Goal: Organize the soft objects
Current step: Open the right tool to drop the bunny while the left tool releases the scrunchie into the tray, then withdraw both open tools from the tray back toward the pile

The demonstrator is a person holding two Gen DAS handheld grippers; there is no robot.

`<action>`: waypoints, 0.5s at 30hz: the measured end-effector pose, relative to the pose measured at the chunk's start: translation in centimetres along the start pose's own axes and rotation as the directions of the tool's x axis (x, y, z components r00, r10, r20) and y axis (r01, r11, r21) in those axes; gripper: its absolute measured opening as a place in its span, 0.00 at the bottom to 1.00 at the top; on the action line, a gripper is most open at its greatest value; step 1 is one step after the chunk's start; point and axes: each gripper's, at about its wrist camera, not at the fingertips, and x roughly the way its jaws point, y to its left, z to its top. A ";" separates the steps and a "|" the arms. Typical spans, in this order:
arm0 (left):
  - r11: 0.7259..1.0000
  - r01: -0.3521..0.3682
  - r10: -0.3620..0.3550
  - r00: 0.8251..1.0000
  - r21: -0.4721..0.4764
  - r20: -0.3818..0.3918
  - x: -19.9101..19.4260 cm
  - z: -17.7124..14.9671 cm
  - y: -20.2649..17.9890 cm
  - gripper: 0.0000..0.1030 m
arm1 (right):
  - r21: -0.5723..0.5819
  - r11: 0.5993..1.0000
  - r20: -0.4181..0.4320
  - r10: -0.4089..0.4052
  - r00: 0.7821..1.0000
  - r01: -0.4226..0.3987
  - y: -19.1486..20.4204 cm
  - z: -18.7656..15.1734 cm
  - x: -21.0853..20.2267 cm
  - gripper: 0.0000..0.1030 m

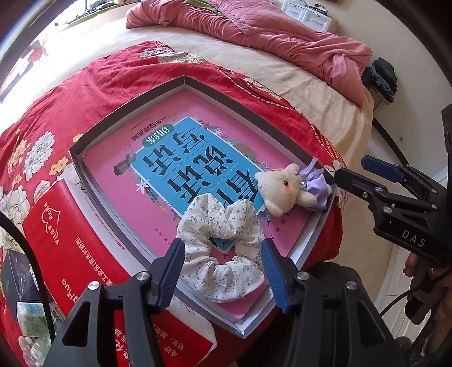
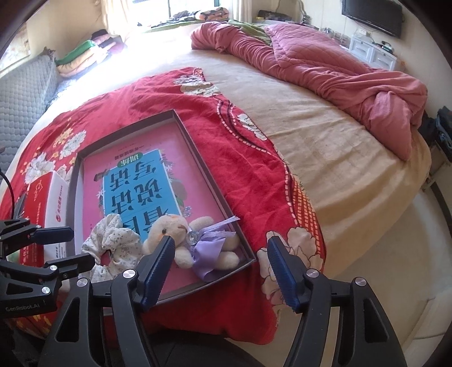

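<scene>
A shallow tray on a red floral cloth holds a pink book. A white floral scrunchie lies between the left gripper's parted pads, apparently unpinched. Beside it, a small plush bear lies in the tray below the right gripper, whose jaws stand wide and empty.

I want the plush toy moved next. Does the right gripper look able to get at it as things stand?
Probably yes: the right gripper is open just above the plush toy, which lies uncovered in the tray beside the scrunchie.

Bright daylight, blown-out window glare, fisheye-bent edges
</scene>
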 end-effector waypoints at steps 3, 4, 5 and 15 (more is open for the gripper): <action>1.000 -0.001 0.001 1.000 -0.018 0.028 -1.1 -0.1 0.2 0.56 | 0.008 1.000 0.032 0.001 0.999 -0.002 -0.5 0.2 -1.0 0.71; 1.000 0.005 -0.004 0.999 -0.029 0.042 -1.6 -0.1 0.3 0.58 | 0.012 1.000 0.042 0.003 0.999 -0.004 -0.7 0.2 -1.4 0.72; 0.999 0.014 -0.012 0.998 -0.040 0.057 -2.1 -0.1 0.4 0.60 | 0.017 1.000 0.050 0.005 0.999 -0.005 -1.0 0.3 -1.7 0.72; 0.996 -0.008 0.023 0.986 -0.091 0.163 -6.3 -0.8 1.3 0.67 | 0.008 1.000 0.162 0.019 0.987 -0.021 -0.8 1.6 -5.6 0.72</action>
